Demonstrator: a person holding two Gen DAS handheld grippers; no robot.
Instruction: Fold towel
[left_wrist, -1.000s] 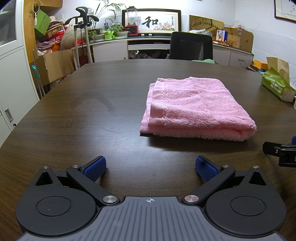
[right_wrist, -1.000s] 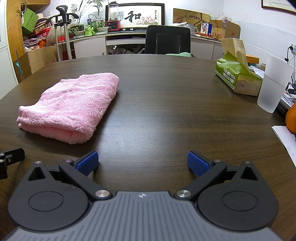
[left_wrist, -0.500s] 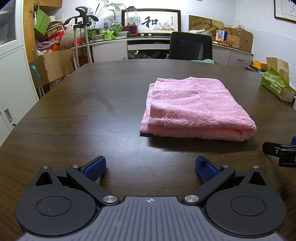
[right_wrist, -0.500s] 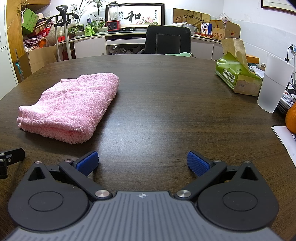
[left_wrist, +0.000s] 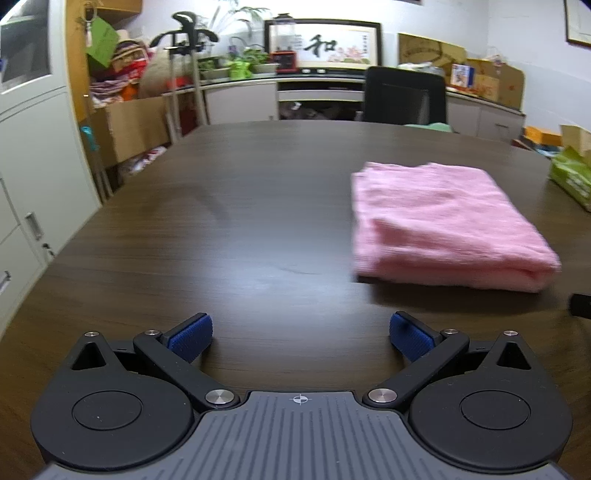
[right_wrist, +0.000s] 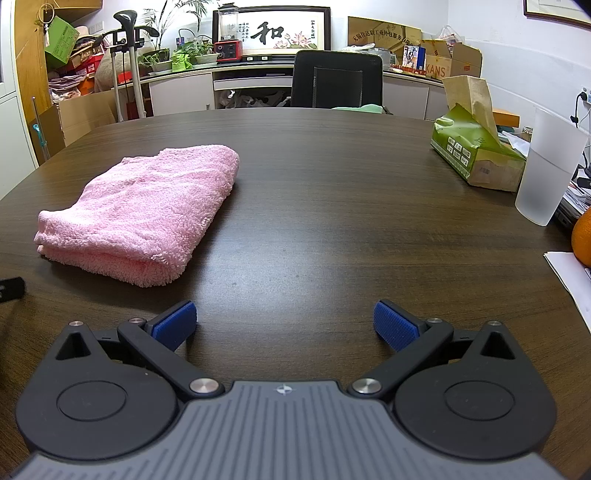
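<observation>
You hold two grippers. Your left gripper (left_wrist: 301, 334) has its blue pads spread wide, with nothing between them. Your right gripper (right_wrist: 284, 323) is spread wide too, and holds nothing. Both hang low over the near part of the table (right_wrist: 332, 206).

There is one pink towel (right_wrist: 144, 210). It lies folded on the table, ahead and right of your left gripper, ahead and left of your right one. Neither touches it.

Your left view has swung left since a moment ago, so the towel sits more to its right and looks blurry. Your right view looks the same.

The table is dark brown wood. Farther right stand one green tissue box (right_wrist: 476, 151) and one frosted cup (right_wrist: 546, 170). One black chair (right_wrist: 336, 83) waits at the far end.
</observation>
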